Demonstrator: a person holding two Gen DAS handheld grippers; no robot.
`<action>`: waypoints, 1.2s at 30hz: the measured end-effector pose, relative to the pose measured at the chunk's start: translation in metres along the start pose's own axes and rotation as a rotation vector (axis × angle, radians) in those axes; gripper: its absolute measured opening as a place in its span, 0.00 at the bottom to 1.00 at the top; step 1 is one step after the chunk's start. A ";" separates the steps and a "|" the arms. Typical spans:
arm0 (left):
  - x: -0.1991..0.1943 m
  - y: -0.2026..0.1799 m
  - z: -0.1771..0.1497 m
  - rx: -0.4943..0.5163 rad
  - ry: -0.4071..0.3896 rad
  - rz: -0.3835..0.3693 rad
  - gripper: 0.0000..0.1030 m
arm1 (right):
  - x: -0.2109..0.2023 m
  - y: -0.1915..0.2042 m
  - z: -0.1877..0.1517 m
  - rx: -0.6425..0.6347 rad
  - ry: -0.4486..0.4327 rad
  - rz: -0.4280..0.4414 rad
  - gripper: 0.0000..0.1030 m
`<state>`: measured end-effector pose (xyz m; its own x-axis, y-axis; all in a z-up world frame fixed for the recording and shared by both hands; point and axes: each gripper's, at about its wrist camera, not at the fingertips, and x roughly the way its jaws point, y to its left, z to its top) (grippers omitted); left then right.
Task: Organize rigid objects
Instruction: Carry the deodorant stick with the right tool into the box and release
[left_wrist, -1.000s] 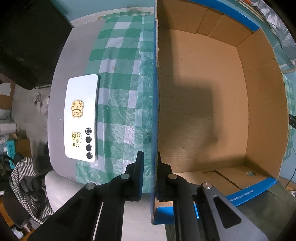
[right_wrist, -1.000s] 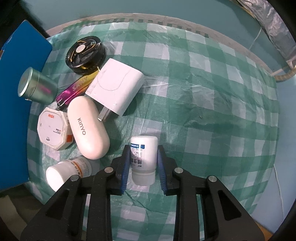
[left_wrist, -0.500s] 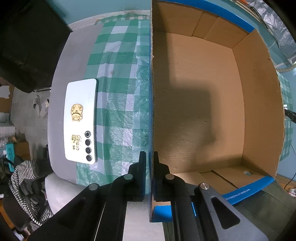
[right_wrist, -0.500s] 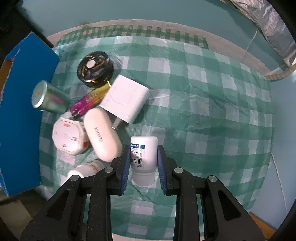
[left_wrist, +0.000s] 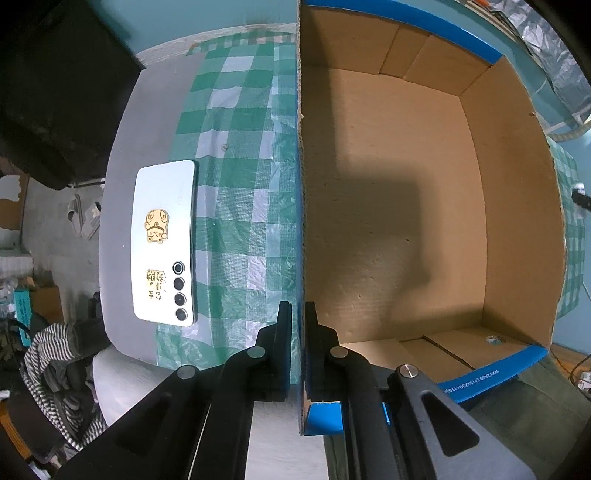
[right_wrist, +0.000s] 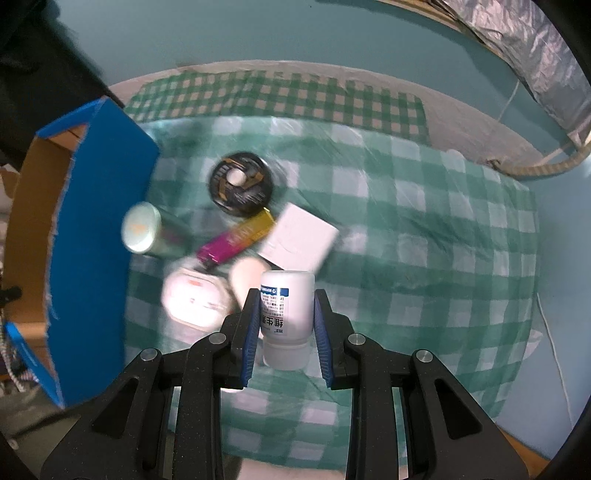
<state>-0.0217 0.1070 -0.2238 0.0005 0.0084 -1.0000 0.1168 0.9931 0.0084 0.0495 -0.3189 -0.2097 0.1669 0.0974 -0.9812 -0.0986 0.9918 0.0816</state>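
Left hand-held gripper (left_wrist: 298, 325): closed tight on the near wall of the cardboard box (left_wrist: 513, 206), one finger outside the wall, the other inside; it points straight down.
Cardboard box: open-topped, brown inside, blue outside, bare floor with a shadow across it; in the right wrist view its blue wall (right_wrist: 92, 258) stands at 9 o'clock of the cluster of things.
Right hand-held gripper (right_wrist: 284, 321): nearly closed, its blue pads pressed on both sides of a white bottle (right_wrist: 286, 306); the bottle is clear of the cloth, above it.
White bottle: upright between the pads, printed blue-and-white label facing the camera, cap end toward the gripper body.
Cloth (right_wrist: 424, 266): green-and-white check, covering the table (left_wrist: 122, 206), whose grey top shows at 9 o'clock of the box.
Phone (left_wrist: 164, 242): face down on the grey table edge, two gold stickers and four lenses on its back, well apart from the box.
Cluster, blurred: black round tin (right_wrist: 240, 182) at 12 o'clock; silver can (right_wrist: 142, 232) just beside the box wall; pink-and-yellow lighter (right_wrist: 236, 238) in the middle; white charger (right_wrist: 299, 238) at 3 o'clock; white hexagonal box (right_wrist: 194, 299) at 6 o'clock; white oval case (right_wrist: 247, 277) partly hidden behind the bottle.
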 end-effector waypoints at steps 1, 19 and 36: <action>0.000 0.000 0.000 0.001 0.001 0.001 0.05 | -0.003 0.006 0.004 -0.008 -0.004 0.004 0.26; 0.004 -0.002 -0.002 0.012 -0.003 0.004 0.05 | -0.027 0.093 0.066 -0.176 -0.067 0.069 0.26; 0.008 -0.003 -0.002 0.017 0.000 0.007 0.05 | -0.011 0.184 0.117 -0.329 -0.052 0.129 0.26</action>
<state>-0.0239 0.1046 -0.2315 0.0017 0.0153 -0.9999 0.1339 0.9909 0.0154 0.1443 -0.1277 -0.1630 0.1812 0.2321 -0.9556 -0.4315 0.8920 0.1349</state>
